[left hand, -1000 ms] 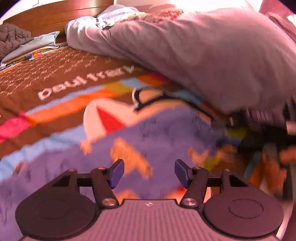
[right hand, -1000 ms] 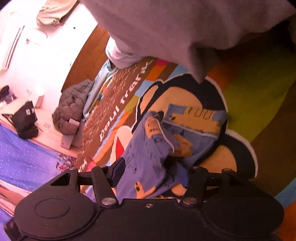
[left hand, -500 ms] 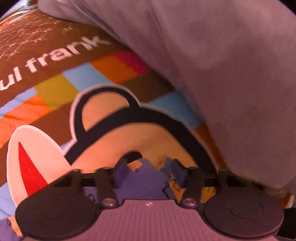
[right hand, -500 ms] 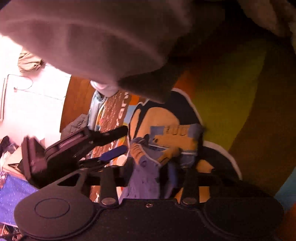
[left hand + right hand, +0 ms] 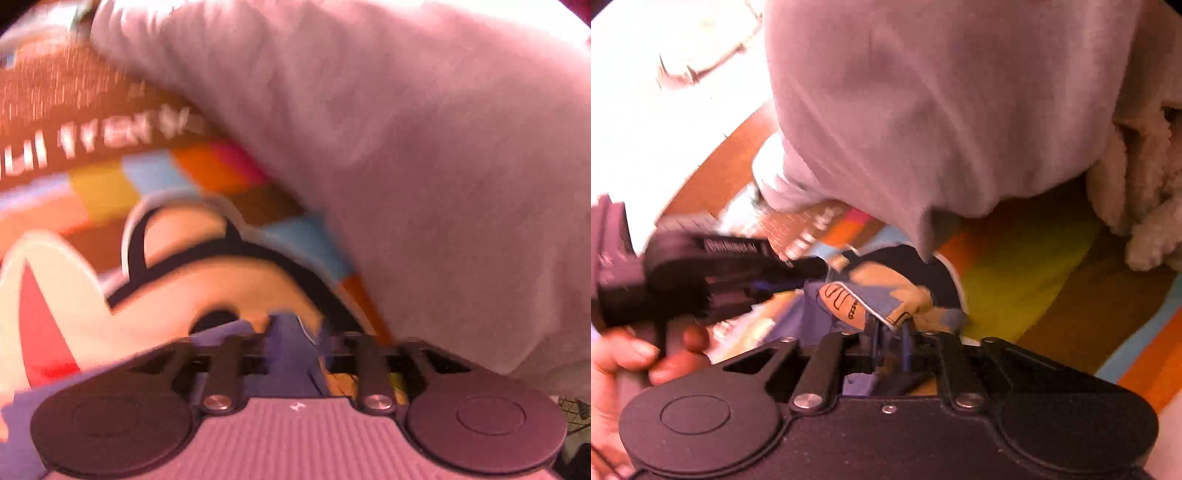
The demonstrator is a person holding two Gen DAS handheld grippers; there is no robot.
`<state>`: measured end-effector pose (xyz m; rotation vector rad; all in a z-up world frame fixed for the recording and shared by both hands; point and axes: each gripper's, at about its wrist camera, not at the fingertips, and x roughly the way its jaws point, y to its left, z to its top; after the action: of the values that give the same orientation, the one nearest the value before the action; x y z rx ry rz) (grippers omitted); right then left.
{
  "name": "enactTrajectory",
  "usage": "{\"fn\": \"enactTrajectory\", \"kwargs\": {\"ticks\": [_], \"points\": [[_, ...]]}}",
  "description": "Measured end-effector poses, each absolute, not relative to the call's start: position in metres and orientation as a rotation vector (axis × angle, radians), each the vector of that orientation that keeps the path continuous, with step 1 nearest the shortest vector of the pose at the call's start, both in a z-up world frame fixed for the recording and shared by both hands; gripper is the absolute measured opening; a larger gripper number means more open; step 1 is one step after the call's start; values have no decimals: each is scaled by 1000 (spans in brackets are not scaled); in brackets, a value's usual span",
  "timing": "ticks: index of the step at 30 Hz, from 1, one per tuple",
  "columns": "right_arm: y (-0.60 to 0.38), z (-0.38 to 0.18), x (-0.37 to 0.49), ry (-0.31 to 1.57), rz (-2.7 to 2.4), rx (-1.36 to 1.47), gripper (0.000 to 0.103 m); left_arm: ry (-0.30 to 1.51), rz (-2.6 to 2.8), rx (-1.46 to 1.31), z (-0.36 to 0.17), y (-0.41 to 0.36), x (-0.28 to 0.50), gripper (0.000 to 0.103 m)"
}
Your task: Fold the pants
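The pants (image 5: 871,301) are purple-blue with orange cartoon prints and lie bunched on the colourful bedspread (image 5: 1027,258). My right gripper (image 5: 890,343) is shut on a fold of the pants. In the left wrist view the pants (image 5: 284,354) bulge up between the fingers of my left gripper (image 5: 291,332), which is shut on the cloth. The left gripper (image 5: 701,273) shows in the right wrist view at the left, held by a hand, touching the pants' left edge.
A big grey pillow (image 5: 424,166) lies close over the pants at the right and back. A fluffy cream blanket (image 5: 1145,177) is at the right. The bedspread (image 5: 92,184) runs on to the left, with a wooden headboard (image 5: 713,177) behind it.
Both grippers closed on the pants: the left came forward from open above the cloth, the right narrowed its jaws onto a fold. The two grippers drew near each other.
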<state>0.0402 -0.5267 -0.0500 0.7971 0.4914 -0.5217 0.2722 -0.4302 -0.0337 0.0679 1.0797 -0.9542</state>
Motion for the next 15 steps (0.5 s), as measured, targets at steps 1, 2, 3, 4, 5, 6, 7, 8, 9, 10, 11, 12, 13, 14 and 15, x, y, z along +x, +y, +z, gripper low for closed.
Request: {"fn": "enactTrajectory", "kwargs": {"ticks": [1,2,3,4,5,6,7,8,9,10,11,12,13,14,15], "points": [[-528,-53,42,520,-521,809,22,1112,-928,77,-38,-431,275,55],[-532,-57,42,538,-525,843,22,1106,-912,83,-37,-431,275,55],[-536,-59,41,536,-528,871,24,1076,-912,92,-35,-430,276,56],[-540,-61,38,525,-529,903,33,1055,-915,105,-34,-429,277,57],[-545,-63,34,507,-532,935,38,1043,-915,121,-32,-431,278,57],[-548,-65,31,497,-542,956,42,1035,-917,138,-31,-434,280,57],[-551,-66,29,490,-553,972,42,1030,-922,152,-31,-437,282,58],[-554,-67,26,478,-560,991,42,1029,-925,173,-31,-442,283,58],[-556,-69,25,474,-563,1003,42,1035,-928,199,-31,-447,284,60],[-558,-70,23,476,-558,1014,42,1045,-931,235,-35,-453,283,60],[-559,-72,24,486,-553,1027,40,1052,-934,270,-38,-458,283,60],[-561,-74,25,494,-550,1039,36,1052,-939,307,-40,-462,281,50],[-561,-75,25,496,-547,1040,27,1042,-946,339,-41,-466,277,22],[-560,-73,25,498,-540,1030,22,1031,-950,369,-43,-467,272,11],[-561,-71,26,498,-535,1012,17,1025,-947,390,-44,-467,268,8]]}}
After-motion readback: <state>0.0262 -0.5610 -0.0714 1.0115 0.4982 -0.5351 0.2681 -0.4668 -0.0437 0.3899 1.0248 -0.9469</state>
